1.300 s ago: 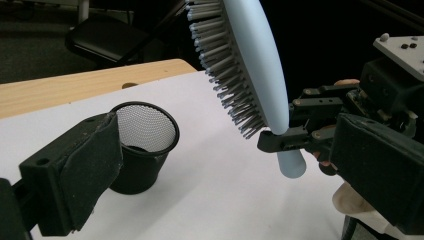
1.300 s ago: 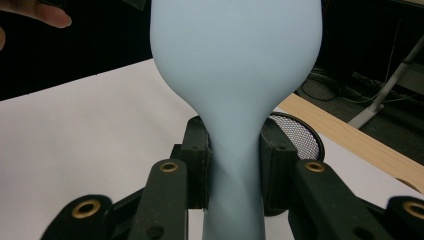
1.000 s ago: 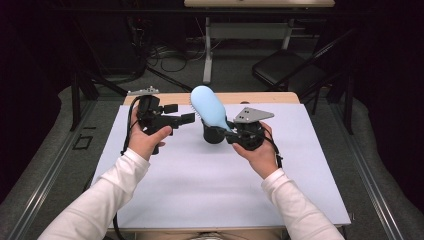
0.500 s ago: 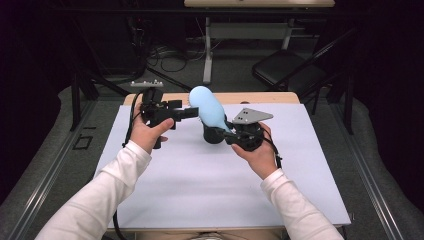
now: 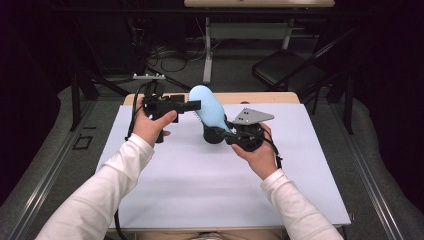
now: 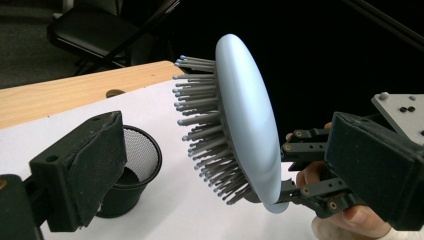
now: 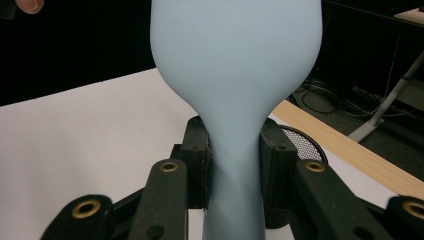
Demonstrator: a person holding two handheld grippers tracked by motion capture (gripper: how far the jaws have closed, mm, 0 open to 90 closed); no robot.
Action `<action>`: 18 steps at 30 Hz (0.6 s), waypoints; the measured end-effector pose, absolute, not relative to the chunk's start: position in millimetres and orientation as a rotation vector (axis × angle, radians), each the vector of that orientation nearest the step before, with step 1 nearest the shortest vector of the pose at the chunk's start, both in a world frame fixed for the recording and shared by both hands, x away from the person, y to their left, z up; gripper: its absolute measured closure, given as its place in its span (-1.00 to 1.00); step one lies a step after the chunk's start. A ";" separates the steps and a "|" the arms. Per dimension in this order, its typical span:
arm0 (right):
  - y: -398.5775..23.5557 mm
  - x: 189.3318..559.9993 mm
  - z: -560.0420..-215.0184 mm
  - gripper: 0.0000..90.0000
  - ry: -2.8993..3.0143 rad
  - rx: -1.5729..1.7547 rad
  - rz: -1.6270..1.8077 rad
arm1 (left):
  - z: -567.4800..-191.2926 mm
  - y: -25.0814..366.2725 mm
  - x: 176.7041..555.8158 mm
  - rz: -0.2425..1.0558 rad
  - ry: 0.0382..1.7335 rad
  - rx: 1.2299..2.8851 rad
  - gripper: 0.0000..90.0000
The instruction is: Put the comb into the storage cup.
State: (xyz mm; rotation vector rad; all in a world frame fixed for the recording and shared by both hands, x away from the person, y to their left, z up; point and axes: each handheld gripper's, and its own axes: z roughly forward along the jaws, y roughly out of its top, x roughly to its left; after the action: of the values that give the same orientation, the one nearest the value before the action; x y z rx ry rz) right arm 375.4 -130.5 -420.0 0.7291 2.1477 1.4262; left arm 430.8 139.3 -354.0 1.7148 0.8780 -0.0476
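Observation:
A light-blue hairbrush stands tilted above the white sheet, its grey bristles facing left. My right gripper is shut on its narrow handle, one pad on each side. My left gripper is held level at the brush's bristle side, open. In the left gripper view its two black pads stand wide apart with the brush head seen between them, and neither pad touches it. A black mesh cup sits on the sheet just under the brush.
A white sheet covers the table, with a strip of bare wood at the far edge. Beyond the table stand a black folding chair and a desk leg, with cables on the floor.
My left gripper has risen slightly and its jaws now point level at the brush head. The right gripper and the brush have stayed put.

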 end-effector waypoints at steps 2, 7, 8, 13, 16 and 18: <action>-130.0 375.1 -420.0 0.54 2.147 0.725 1.429 | -353.4 138.1 432.4 -0.055 0.880 1.707 -0.93; -129.0 374.9 -420.3 0.54 2.142 0.723 1.434 | -352.8 135.1 436.6 -0.076 0.886 1.694 -0.91; -129.0 374.8 -420.2 0.55 2.142 0.724 1.436 | -353.1 134.5 437.5 -0.077 0.892 1.699 -0.90; -128.7 374.4 -420.0 0.54 2.138 0.721 1.445 | -355.8 132.8 441.4 -0.092 0.913 1.696 -0.88; -128.2 374.3 -420.3 0.55 2.142 0.716 1.437 | -356.7 132.5 443.2 -0.105 0.919 1.694 -0.88; -127.5 374.0 -420.6 0.54 2.143 0.716 1.434 | -356.8 132.5 443.8 -0.103 0.922 1.689 -0.86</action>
State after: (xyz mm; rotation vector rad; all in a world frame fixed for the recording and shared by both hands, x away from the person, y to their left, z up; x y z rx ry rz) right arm 374.0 -127.5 -420.6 0.7158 2.1430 1.4337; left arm 443.8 132.5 -356.8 1.6886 0.9219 -0.1032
